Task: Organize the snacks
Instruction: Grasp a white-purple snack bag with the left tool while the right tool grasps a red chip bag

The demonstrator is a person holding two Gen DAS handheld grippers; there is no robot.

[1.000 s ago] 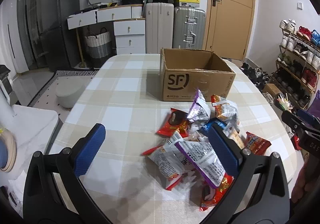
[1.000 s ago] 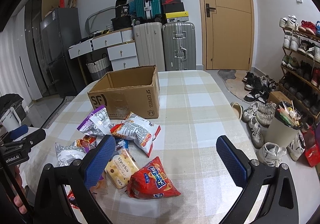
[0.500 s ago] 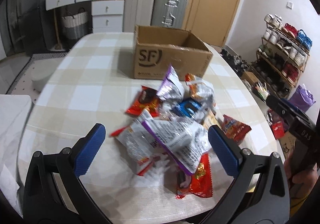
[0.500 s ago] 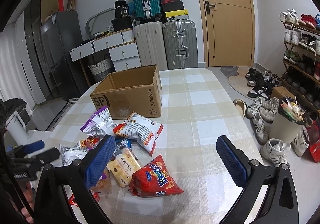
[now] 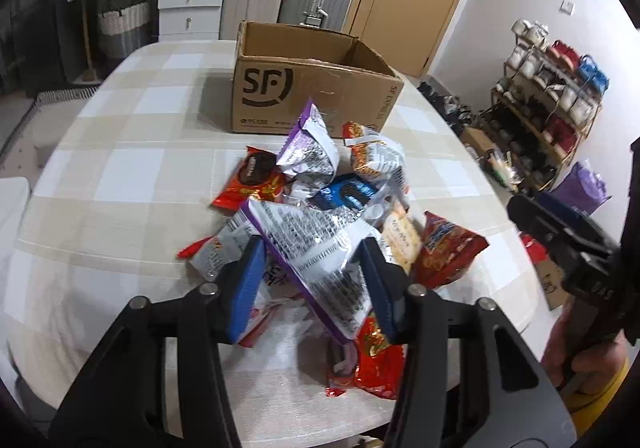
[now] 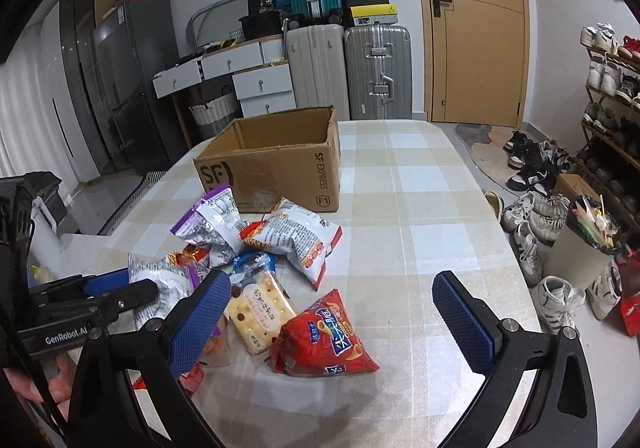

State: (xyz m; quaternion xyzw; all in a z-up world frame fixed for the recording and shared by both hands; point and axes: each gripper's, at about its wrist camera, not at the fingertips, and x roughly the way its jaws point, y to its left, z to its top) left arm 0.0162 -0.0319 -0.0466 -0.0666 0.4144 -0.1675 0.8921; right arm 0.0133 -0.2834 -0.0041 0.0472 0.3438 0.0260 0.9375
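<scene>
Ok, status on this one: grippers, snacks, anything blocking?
Left gripper just closing around purple-edged bag, grip unconfirmed. Right gripper open, empty, above red bag. Box looks empty, path clear.

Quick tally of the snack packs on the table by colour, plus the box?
Purple-and-silver bags: 2
Red packs: 3
Blue pack: 1
White-and-orange bag: 1
Cracker pack: 1
Silver pack with red ends: 1
Cardboard box: 1
Total: 10 visible; the pile may hide more.
</scene>
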